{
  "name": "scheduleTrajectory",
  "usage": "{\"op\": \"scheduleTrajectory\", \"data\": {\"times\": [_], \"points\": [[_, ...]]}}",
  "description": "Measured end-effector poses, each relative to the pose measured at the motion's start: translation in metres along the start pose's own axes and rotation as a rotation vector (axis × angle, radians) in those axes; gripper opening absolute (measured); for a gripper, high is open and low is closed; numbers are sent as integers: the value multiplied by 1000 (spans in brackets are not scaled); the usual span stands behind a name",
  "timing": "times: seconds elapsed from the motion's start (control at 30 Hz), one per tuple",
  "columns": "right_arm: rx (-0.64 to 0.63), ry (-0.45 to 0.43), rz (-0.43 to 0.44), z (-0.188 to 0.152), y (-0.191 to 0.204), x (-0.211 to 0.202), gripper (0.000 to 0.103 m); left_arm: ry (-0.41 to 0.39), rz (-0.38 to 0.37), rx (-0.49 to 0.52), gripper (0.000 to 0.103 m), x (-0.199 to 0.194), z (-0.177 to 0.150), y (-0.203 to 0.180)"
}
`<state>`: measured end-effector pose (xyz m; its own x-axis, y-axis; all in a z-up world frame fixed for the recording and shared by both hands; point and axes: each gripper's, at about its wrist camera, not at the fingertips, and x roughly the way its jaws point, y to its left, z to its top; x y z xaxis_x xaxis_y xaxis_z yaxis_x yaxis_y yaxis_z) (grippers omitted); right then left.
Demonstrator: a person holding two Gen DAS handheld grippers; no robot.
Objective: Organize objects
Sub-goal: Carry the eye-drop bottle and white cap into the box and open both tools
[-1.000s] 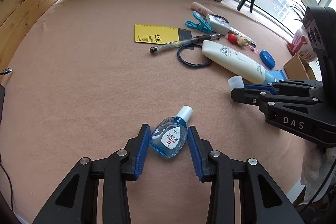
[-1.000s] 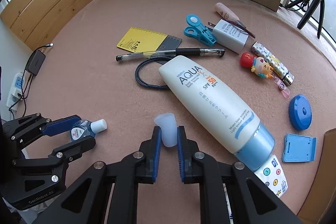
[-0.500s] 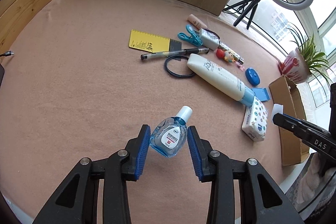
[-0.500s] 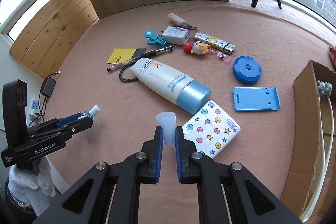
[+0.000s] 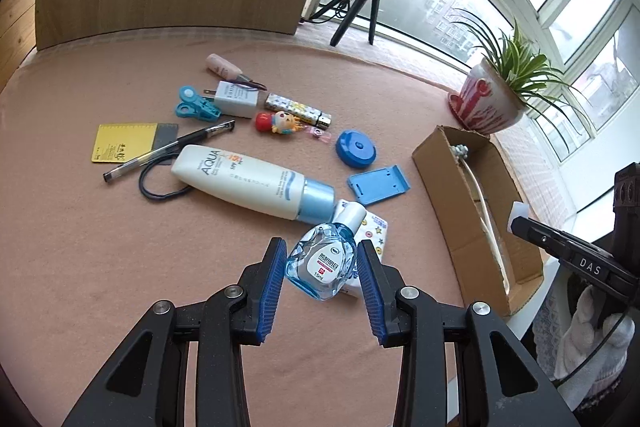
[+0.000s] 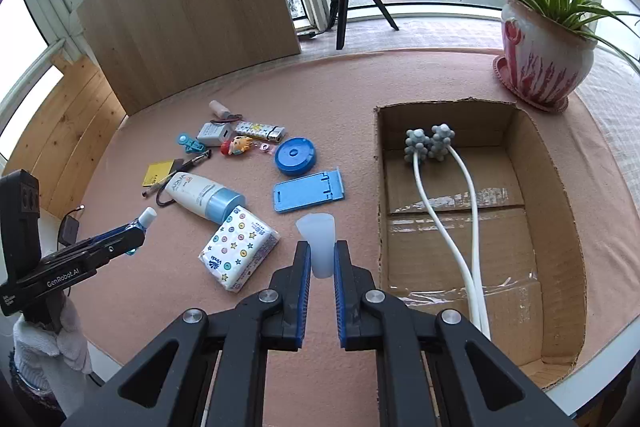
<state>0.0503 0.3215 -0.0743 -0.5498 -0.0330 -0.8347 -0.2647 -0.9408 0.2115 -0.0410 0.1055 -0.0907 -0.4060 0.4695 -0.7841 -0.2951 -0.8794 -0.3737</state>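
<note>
The left gripper clamps an eye-drop bottle, hiding part of the tissue pack; the right gripper, nearly closed, pinches a translucent cap beside the cardboard box.

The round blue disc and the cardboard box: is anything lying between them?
No. In the right wrist view, only bare pink cloth lies between the round blue disc and the cardboard box; the blue phone stand sits nearer the camera.
</note>
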Motion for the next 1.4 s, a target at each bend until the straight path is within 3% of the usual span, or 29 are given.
{"op": "scheduleTrajectory", "data": {"times": [0.33,0.5,0.7,0.93,0.97,1.03,1.17,1.4], "points": [[120,-41,-120,-16,-77,-31,10,47,-120,167,39,41,11,-108],[164,-39,-139,-25,-104,-36,10,68,-156,233,39,63,13,-154],[176,-35,-138,-28,-120,-37,10,91,-172,287,40,84,14,-193],[186,-41,-138,-29,-130,-38,11,92,-164,316,41,96,17,-207],[191,-42,-133,-28,-132,-37,14,95,-164,315,50,98,18,-208],[210,-58,-124,-28,-136,-40,21,88,-167,313,58,97,18,-208],[232,-91,-112,-26,-141,-47,55,89,-155,306,58,94,19,-202],[212,-85,-108,-21,-131,-43,56,70,-122,281,58,83,21,-183]]}}
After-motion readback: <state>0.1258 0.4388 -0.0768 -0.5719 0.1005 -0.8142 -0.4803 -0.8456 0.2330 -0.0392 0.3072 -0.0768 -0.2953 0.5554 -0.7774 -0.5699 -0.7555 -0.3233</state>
